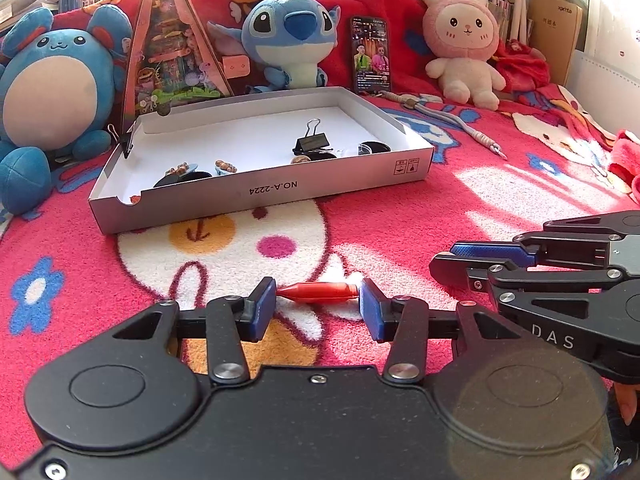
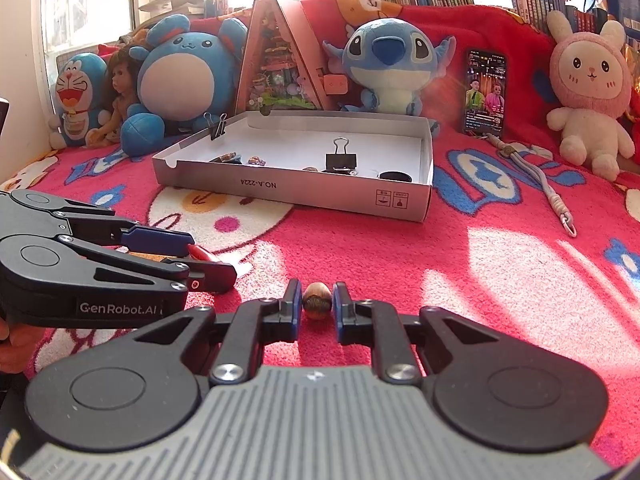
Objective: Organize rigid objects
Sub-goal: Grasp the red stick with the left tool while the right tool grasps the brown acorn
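Left wrist view: my left gripper [image 1: 318, 300] brackets the red spindle-shaped piece [image 1: 318, 293] end to end on the blanket [image 1: 400, 216], short of the box [image 1: 264, 192]. Whether the pads bear on its tips I cannot tell. Risk: the tapered ends squirt out as I close.

Right wrist view: my right gripper [image 2: 317, 304] stands narrowly parted around the small brown nut-like object [image 2: 318, 302], gaps visible. Risk: it rolls on soft pile; grippers sit near, may collide.

Hard sunlight from the blown-out window [image 2: 86, 12], bright patches on the blanket [image 2: 500, 264], fisheye-bent edges.
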Demonstrator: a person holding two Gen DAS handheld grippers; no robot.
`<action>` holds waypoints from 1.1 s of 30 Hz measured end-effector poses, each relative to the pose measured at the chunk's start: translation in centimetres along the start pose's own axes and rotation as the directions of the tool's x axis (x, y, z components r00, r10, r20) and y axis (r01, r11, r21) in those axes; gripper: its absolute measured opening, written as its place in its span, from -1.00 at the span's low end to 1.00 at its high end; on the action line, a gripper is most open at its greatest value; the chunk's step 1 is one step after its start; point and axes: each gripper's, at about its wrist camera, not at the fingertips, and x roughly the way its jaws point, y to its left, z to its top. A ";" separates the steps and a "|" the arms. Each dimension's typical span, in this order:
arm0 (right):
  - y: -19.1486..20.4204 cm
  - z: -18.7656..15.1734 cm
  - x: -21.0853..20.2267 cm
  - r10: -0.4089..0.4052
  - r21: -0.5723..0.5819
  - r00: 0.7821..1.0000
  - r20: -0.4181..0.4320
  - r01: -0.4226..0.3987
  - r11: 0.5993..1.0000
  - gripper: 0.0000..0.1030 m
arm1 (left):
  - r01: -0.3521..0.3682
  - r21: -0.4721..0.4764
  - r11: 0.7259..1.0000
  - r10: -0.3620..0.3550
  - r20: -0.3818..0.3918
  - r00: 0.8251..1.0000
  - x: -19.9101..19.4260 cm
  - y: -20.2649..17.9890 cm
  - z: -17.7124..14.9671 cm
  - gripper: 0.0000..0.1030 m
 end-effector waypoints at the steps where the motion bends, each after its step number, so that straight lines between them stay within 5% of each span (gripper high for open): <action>1: 0.0 0.0 0.0 0.001 0.000 1.000 -0.001 -0.001 1.000 -0.59 | -0.001 -0.002 1.000 0.001 0.001 1.000 0.0 0.0 0.0 -0.16; 6: 0.2 0.0 0.2 -0.007 -0.007 1.000 0.001 0.007 1.000 -0.44 | -0.005 -0.007 1.000 0.005 0.007 1.000 -0.1 0.0 0.0 -0.17; 8: 0.2 0.0 0.3 -0.016 -0.006 1.000 0.002 0.016 1.000 -0.16 | -0.007 -0.014 1.000 0.007 0.008 1.000 -0.2 0.1 0.0 -0.17; 20: 1.4 -0.7 0.7 -0.112 -0.029 0.993 0.027 0.113 0.993 -0.05 | -0.039 -0.071 0.997 0.040 0.011 0.999 -0.3 0.9 -0.1 -0.17; 22: 1.6 -0.7 0.7 -0.114 -0.015 0.993 0.030 0.114 0.993 -0.39 | -0.044 -0.086 0.995 0.045 0.012 0.999 -0.3 1.0 -0.1 -0.17; 25: 1.8 -0.6 0.6 -0.127 0.002 0.991 0.036 0.127 0.992 -0.52 | -0.048 -0.104 0.993 0.050 0.014 0.999 -0.3 1.2 0.0 -0.17; 33: 1.6 0.5 1.0 -0.140 0.059 0.990 0.025 0.138 0.989 -0.59 | -0.066 -0.132 0.989 0.069 0.016 0.997 -0.3 1.6 0.3 -0.17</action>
